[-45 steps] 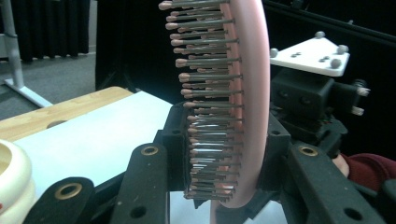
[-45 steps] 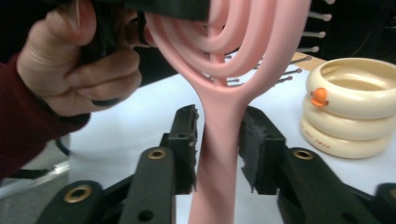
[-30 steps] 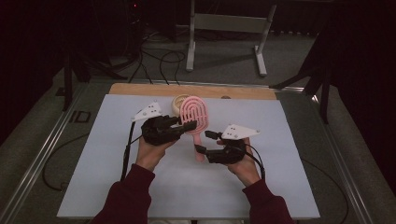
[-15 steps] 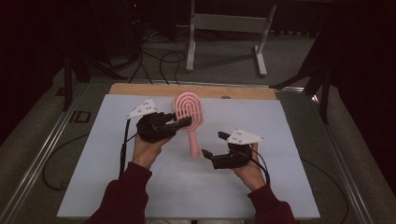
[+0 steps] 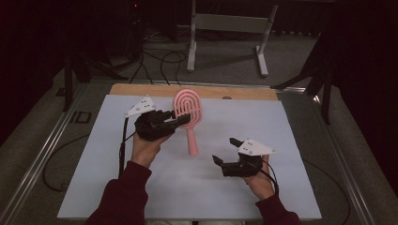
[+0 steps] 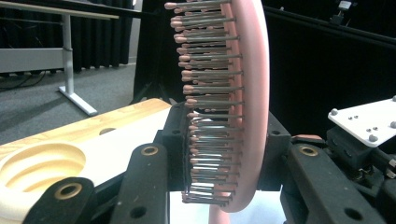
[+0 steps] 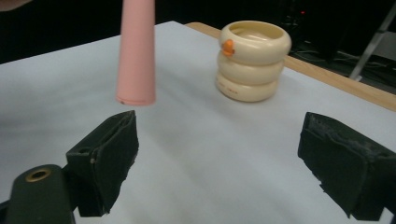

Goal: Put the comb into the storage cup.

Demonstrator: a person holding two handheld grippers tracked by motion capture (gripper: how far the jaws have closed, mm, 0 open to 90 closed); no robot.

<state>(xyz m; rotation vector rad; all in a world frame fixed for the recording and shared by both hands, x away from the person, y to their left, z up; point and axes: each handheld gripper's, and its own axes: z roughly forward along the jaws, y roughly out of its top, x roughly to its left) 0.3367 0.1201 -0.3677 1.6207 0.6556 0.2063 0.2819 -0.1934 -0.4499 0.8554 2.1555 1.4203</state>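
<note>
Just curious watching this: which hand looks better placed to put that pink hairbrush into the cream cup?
Probably left: the left gripper is shut on the hairbrush, lifted near the cup. The right gripper is open, holding nothing.

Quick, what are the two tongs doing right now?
Left tongs: shut on the pink hairbrush, held up off the table.
Right tongs: open, holding nothing.

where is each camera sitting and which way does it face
High view: above the person's side, looking forward and down on the table; forearms, both hands, left gripper, right gripper.
Left gripper view: rides the left gripper, looking along jaws clamped on the hairbrush.
Right gripper view: rides the right gripper, jaws apart, facing a cream container.
All three show the brush.
</note>
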